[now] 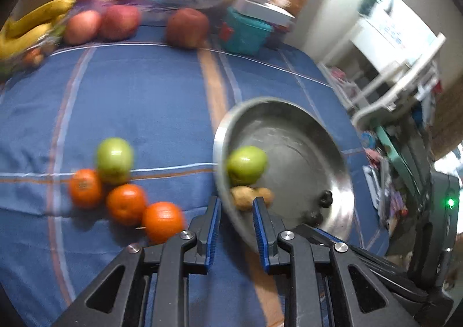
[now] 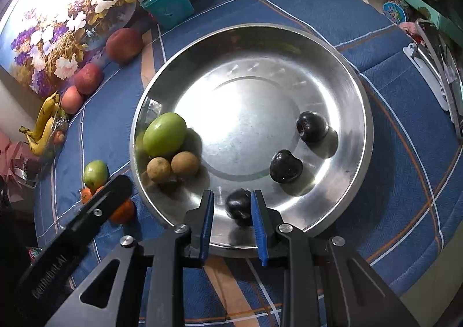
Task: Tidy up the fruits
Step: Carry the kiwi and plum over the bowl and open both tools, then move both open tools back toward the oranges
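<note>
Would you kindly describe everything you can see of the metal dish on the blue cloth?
The metal dish is round, shallow and shiny, apparently steel, with a raised rim and flat, glaring centre. It sits upright on the blue striped cloth. Inside lie a green apple touching two brown fruits, and three dark plums.

The left hand-held gripper (image 1: 235, 205), jaws nearly together, hangs over the near rim of a steel bowl (image 1: 341, 182) holding a green apple (image 1: 246, 164) and two small brown fruits (image 1: 244, 196). Beside it on the blue cloth (image 1: 144, 95) lie another green apple (image 1: 114, 158) and three oranges (image 1: 126, 204).
</note>
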The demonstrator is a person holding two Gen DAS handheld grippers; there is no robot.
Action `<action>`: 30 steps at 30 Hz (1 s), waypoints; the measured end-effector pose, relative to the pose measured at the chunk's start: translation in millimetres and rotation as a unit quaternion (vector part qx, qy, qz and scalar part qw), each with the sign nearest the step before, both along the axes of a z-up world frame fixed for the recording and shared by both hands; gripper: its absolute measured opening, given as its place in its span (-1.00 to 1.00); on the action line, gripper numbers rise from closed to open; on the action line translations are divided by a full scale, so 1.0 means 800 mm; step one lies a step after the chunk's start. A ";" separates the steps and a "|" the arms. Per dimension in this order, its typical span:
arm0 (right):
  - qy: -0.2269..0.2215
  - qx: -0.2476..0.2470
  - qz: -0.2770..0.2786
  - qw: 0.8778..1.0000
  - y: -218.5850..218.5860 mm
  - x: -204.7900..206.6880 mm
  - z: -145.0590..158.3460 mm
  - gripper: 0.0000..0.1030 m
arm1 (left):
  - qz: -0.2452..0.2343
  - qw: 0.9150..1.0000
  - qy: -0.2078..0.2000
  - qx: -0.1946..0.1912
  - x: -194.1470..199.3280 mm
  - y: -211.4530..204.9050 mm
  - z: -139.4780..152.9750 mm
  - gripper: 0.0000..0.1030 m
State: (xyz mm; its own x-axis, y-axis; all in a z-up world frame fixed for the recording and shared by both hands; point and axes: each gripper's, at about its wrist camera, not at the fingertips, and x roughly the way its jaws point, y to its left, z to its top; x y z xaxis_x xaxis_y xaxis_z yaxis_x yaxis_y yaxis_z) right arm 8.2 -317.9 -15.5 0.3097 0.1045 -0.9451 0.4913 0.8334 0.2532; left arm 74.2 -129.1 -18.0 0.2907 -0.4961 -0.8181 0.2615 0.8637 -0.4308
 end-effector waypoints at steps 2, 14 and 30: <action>-0.004 -0.005 0.007 1.000 0.004 0.002 0.002 -0.22 | 0.027 0.999 0.002 0.035 0.003 0.017 0.001 -0.27; -0.028 -0.049 0.074 0.996 0.055 0.017 0.015 0.63 | 0.157 0.973 -0.008 0.168 0.014 0.122 -0.001 1.00; -0.083 -0.062 0.137 0.985 0.128 0.062 0.053 0.86 | 0.201 0.967 -0.097 0.122 0.040 0.184 0.033 1.00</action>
State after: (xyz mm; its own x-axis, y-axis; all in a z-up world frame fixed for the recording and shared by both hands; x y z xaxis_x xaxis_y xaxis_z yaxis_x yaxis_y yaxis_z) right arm 58.2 -215.4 26.7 0.4381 0.0930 -0.8941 0.2040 0.9584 0.1996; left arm 106.1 18.3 8.3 0.5803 -0.1097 -0.8070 -0.0610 0.9822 -0.1774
